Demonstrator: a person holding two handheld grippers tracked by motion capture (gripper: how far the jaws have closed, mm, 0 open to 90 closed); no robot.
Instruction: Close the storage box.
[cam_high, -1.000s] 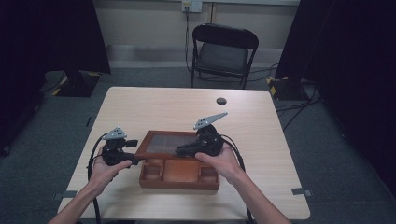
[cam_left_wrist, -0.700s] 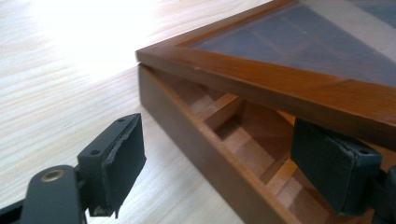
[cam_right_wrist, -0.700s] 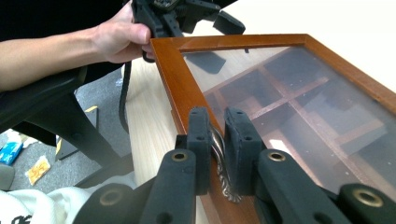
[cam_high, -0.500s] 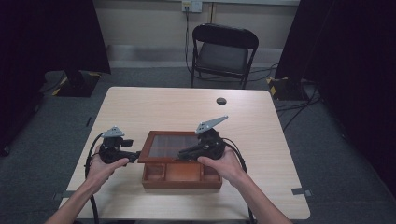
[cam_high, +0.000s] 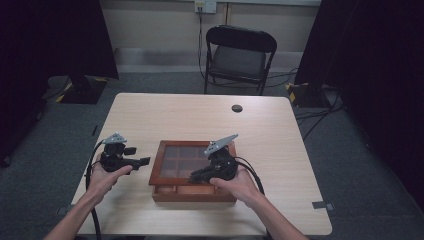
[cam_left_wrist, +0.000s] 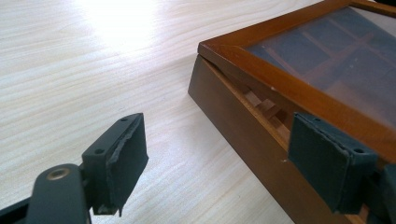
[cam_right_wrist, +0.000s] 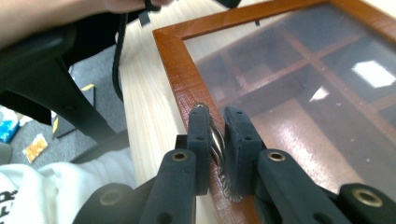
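Note:
A brown wooden box (cam_high: 156, 171) with a glass-paned lid (cam_high: 186, 151) lies near the table's front edge, and dividers show through the pane. My right gripper (cam_high: 194, 177) is shut on a small metal knob (cam_right_wrist: 215, 136) on the lid's front rim (cam_right_wrist: 180, 79). The lid (cam_left_wrist: 261, 74) stands slightly off the base (cam_left_wrist: 233, 112), leaving a gap along the side. My left gripper (cam_high: 146, 161) is open just off the box's left side. Its jaws have just closed a little, and the pads (cam_left_wrist: 126, 154) press on nothing.
A small black round object (cam_high: 237, 108) lies at the table's far side. A black folding chair (cam_high: 240, 55) stands beyond the table (cam_high: 280, 140). Cables trail from both grippers toward the near edge.
My right gripper has sunk toward the near edge with the lid's knob still between its jaws. The left gripper has drawn slightly away from the box's left side.

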